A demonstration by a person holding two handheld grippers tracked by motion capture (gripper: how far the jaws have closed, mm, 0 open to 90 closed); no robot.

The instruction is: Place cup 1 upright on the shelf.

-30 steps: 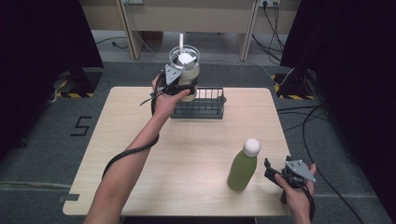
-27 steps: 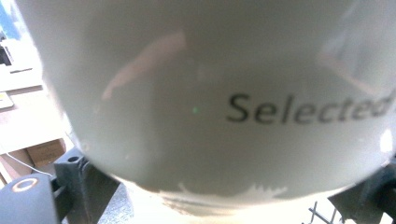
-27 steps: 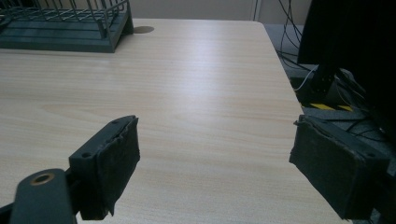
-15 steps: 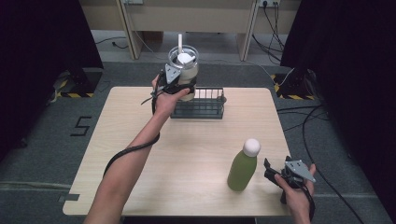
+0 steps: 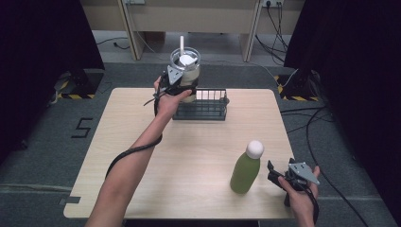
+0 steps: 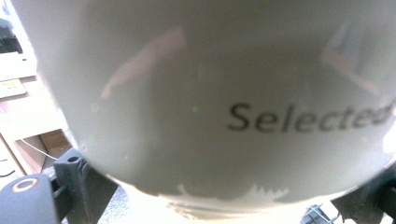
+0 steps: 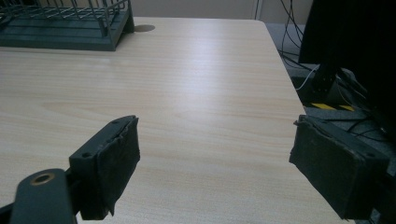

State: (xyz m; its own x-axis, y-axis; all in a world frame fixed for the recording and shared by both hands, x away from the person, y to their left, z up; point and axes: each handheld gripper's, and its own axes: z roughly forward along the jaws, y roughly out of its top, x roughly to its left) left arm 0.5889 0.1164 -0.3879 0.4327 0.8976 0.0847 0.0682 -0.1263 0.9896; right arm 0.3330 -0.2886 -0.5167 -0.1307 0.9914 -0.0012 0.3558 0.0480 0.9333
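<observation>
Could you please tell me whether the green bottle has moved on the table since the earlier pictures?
No. The green bottle stands at the same spot near the table's front right edge, and equally far from the wire rack.

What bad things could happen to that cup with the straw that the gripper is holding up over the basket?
1. The clear lidded cup with a white straw hangs above the dark wire basket in the left gripper. If the grip loosens, it might drop and spill.
2. Lowered off-centre, it could catch the basket's rim and tip.
3. The tall green bottle with a white cap stands close to the open right gripper; a careless move might topple it.
</observation>
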